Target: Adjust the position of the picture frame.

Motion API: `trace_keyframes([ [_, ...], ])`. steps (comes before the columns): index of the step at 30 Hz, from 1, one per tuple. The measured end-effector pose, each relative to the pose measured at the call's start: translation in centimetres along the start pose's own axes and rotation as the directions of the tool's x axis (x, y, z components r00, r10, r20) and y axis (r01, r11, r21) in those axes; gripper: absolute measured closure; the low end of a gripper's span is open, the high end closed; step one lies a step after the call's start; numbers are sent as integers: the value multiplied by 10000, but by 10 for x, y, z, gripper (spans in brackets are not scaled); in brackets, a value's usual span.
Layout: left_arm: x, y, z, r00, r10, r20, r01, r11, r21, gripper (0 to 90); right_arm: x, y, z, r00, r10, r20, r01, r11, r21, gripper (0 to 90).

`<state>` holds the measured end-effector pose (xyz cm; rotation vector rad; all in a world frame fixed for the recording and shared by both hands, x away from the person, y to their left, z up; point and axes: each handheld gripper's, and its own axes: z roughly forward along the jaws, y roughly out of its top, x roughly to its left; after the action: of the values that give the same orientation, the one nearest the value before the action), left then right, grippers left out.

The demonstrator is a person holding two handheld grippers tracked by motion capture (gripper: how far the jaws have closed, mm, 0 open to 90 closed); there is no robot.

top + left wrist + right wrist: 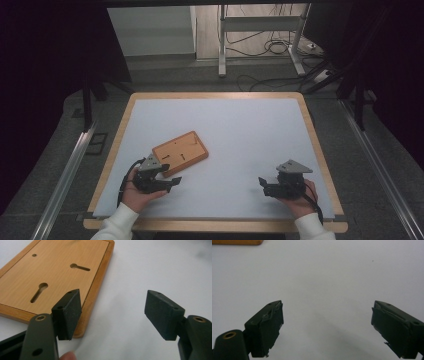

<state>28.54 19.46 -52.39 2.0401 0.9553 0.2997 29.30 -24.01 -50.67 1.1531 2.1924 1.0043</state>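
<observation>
My left gripper (pixel 172 181) sits right at the near corner of the wooden board (pixel 180 150), jaws spread wide with nothing between them. In the left gripper view, one pad (pixel 72 310) hangs just over the board's (pixel 53 275) rounded edge; whether it touches, I can't tell. The board lies flat on the white table (pixel 240 135), back side up: two keyhole slots, a small round hole, no writing or label I can read. My right gripper (pixel 263 184) rests well apart from the board, on the table's near side, jaws gaping over bare white.
</observation>
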Motion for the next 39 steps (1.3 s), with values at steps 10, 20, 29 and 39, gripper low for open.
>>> trace_keyframes([
  [10,0,0,-1,10000,94,6,-94,9999,-102,298,7,3,2,9994,-307,-158,305,9995,-94,142],
  [20,-3,-3,-1,9997,240,11,-240,9997,25,303,23,15,9,9975,-587,-392,587,9983,-10,181],
  [29,-9,-5,-3,9986,513,132,-515,9986,86,303,45,31,23,9943,-910,-558,905,9958,-104,214],
  [39,-7,1,1,9981,577,198,-578,9983,22,303,66,50,50,9871,-1297,-939,1291,9915,-129,258],
])
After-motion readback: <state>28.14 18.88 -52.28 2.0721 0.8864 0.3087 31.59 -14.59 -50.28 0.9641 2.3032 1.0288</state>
